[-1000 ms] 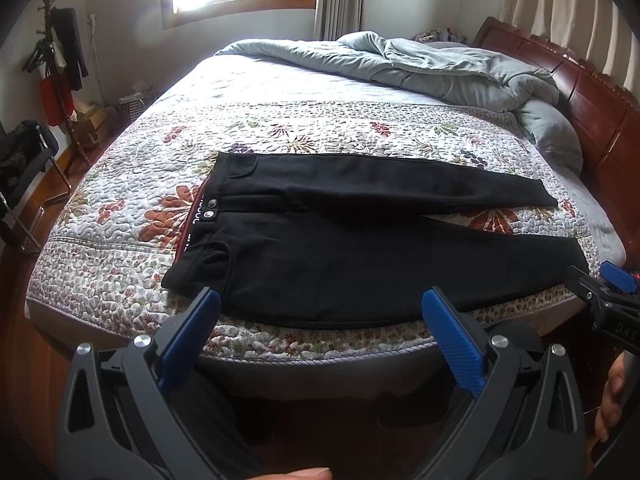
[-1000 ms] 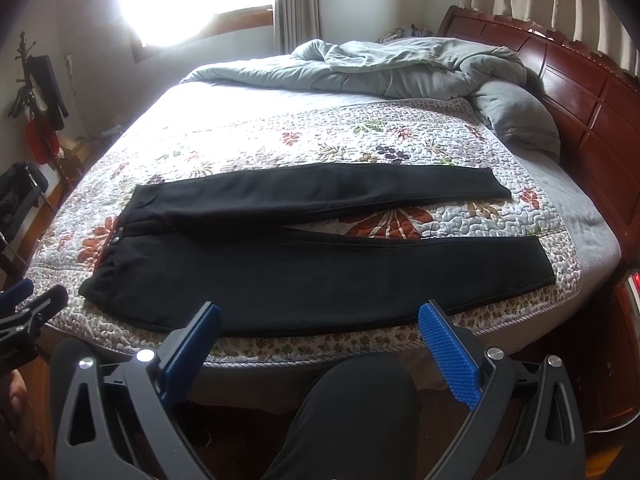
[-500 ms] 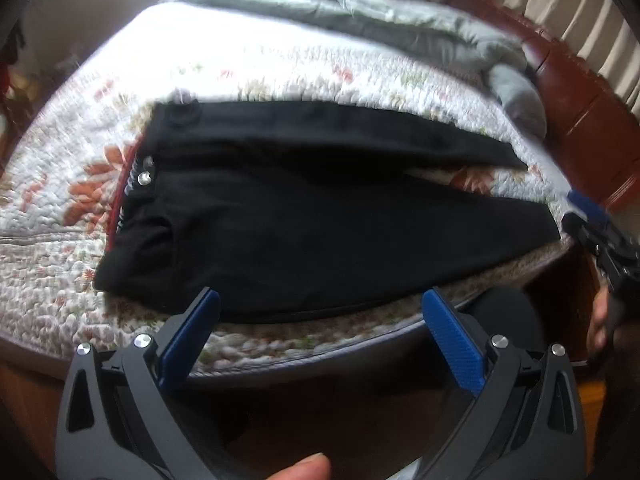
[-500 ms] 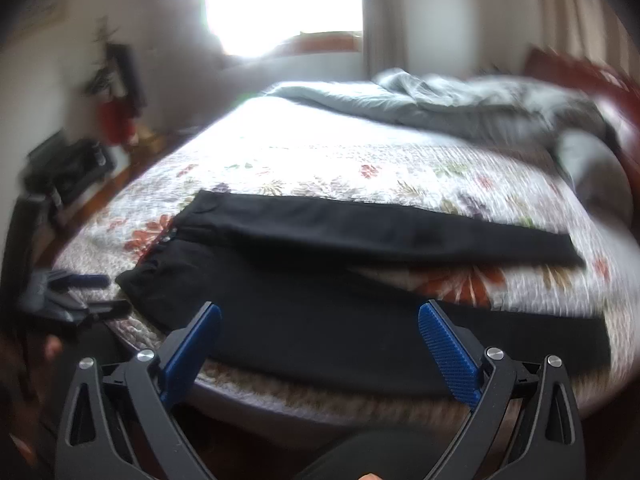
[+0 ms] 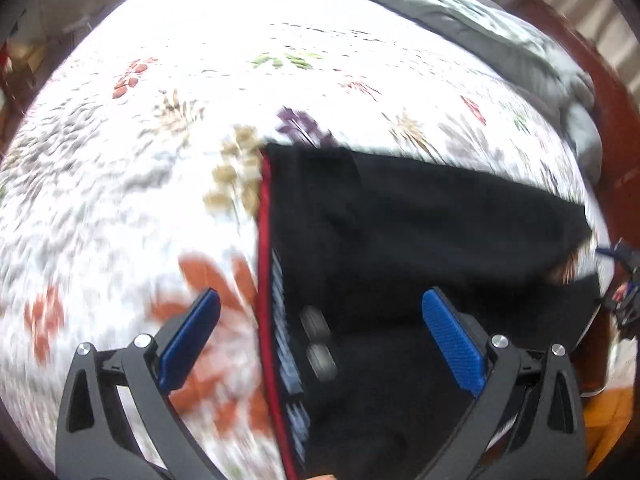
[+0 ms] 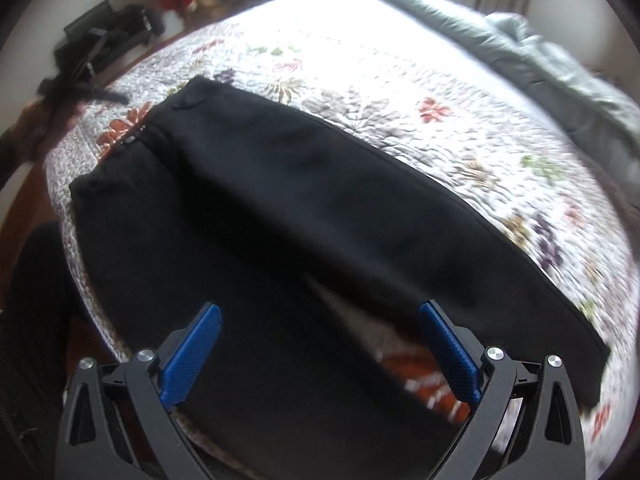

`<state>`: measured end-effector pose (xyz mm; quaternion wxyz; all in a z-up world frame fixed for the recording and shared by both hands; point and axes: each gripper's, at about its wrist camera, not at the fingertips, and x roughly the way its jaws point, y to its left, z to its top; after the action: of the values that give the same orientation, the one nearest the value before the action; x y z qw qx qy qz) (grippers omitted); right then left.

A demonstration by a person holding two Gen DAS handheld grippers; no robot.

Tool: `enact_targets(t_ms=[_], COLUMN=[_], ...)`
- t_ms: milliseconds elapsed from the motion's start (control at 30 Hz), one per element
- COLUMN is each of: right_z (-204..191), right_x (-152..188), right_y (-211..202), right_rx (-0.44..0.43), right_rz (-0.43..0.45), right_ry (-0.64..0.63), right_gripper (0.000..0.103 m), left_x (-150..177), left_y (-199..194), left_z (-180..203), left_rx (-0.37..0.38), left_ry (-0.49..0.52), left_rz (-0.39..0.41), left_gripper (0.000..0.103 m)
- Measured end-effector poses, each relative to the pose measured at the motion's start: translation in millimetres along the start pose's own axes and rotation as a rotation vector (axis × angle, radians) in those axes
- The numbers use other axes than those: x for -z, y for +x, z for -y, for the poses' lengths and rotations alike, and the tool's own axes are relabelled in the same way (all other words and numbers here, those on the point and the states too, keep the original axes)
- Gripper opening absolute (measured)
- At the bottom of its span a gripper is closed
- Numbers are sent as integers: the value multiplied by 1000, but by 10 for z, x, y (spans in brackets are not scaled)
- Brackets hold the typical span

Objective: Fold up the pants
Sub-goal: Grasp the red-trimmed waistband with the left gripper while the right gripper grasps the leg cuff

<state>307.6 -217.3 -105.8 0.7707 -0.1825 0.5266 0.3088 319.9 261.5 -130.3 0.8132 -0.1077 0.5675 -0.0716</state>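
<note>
Black pants [image 5: 420, 236] lie flat on the floral quilt, legs spread apart. In the left wrist view their red-lined waistband [image 5: 265, 264] with two metal buttons [image 5: 318, 342] runs between my blue pads. My left gripper [image 5: 320, 340] hovers open over that waistband. In the right wrist view the pants [image 6: 280, 208] stretch from the waist at upper left to the hems at lower right. My right gripper [image 6: 318, 354] is open above the gap between the two legs, holding nothing. The left gripper [image 6: 80, 92] shows blurred at the far left.
The floral quilt [image 5: 120, 160] covers the bed. A rumpled grey duvet [image 6: 540, 52] lies at the far side, and a dark wooden headboard [image 5: 608, 112] stands to the right. A black chair [image 6: 108, 36] stands beyond the bed's corner. The right gripper [image 5: 624, 300] shows at the bed's edge.
Both grippers moved in over the bed. The left one dropped close above the waistband; the right one swung over the pant legs. Both stayed open.
</note>
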Motion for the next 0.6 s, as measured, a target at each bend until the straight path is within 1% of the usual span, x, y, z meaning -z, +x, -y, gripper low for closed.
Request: enact_targets(t_ms=[33, 67, 133, 233, 300, 367, 400, 467, 500, 533, 600], right_z=[144, 232, 483, 763, 915, 1048, 1104, 1196, 1236, 1282, 1358], right_x=[-147, -250, -486, -749, -886, -996, -1040, -1085, -1105, -1122, -1147], right_y=[72, 123, 271, 457, 580, 704, 759, 849, 897, 945, 1037], right_rx=[-26, -45, -111, -160, -178, -181, -171, -189, -195, -193, -204], right_rz=[-16, -30, -88, -153, -190, -230, -242, -276, -293, -308, -342], right_ry=[7, 12, 34, 35, 38, 29, 18, 0, -14, -29, -33], right_gripper=[99, 99, 99, 99, 99, 98, 98, 98, 98, 97, 97], left_x=[-198, -297, -467, -704, -763, -781, -802, -833, -849, -846, -839], left_y=[126, 199, 369, 653, 805, 905, 938, 947, 942, 926, 925], left_z=[-102, -138, -193, -221, -174, -155, -153, -129, -110, -89, -12], left_rx=[8, 10, 31, 106, 132, 135, 135, 159, 184, 212, 231], left_ry=[-10, -14, -19, -24, -3, 27, 40, 53, 67, 85, 132], left_rz=[-20, -25, -36, -71, -103, -121, -124, -125, -129, -139, -163], left_gripper=[100, 100, 100, 100, 100, 99, 99, 99, 96, 90, 85])
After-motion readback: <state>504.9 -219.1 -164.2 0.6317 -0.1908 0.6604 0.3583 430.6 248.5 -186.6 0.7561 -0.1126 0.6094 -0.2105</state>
